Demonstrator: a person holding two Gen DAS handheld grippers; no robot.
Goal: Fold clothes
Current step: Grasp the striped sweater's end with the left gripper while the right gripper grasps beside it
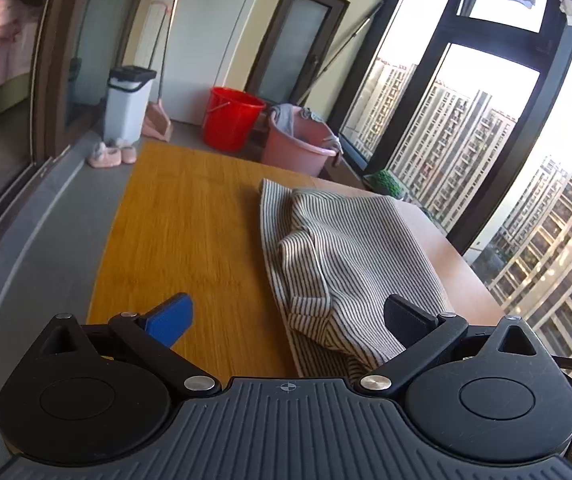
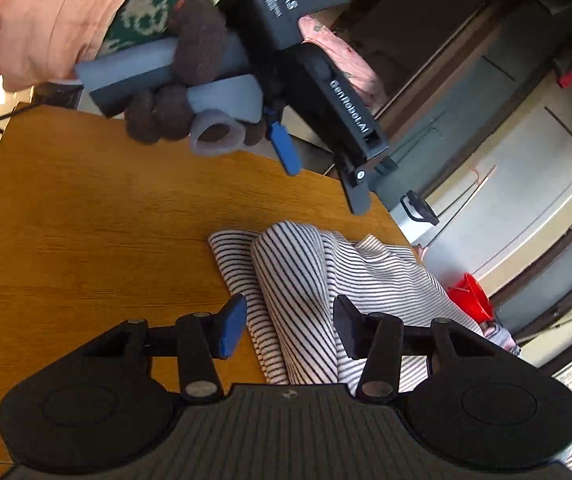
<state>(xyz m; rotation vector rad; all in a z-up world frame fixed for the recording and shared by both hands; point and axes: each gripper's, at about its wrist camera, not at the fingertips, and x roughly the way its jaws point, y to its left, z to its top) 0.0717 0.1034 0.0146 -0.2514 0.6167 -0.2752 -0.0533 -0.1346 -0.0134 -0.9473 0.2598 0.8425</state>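
Note:
A striped black-and-white garment [image 1: 338, 256] lies bunched and partly folded on the wooden table [image 1: 190, 232]. My left gripper [image 1: 286, 316] is open above the table, its right finger over the garment's near edge, holding nothing. In the right wrist view the same garment [image 2: 306, 280] lies under my right gripper [image 2: 290, 328], which is open with its fingers either side of a raised fold. The left gripper [image 2: 322, 184] also shows there, held by a gloved hand above the table's far side, open.
A red bucket [image 1: 232, 118] and a pink basin [image 1: 300, 140] with clothes stand on the floor beyond the table. A white bin [image 1: 128, 104], a dustpan and pink slippers [image 1: 112, 154] are at the left. Large windows [image 1: 466, 120] run along the right.

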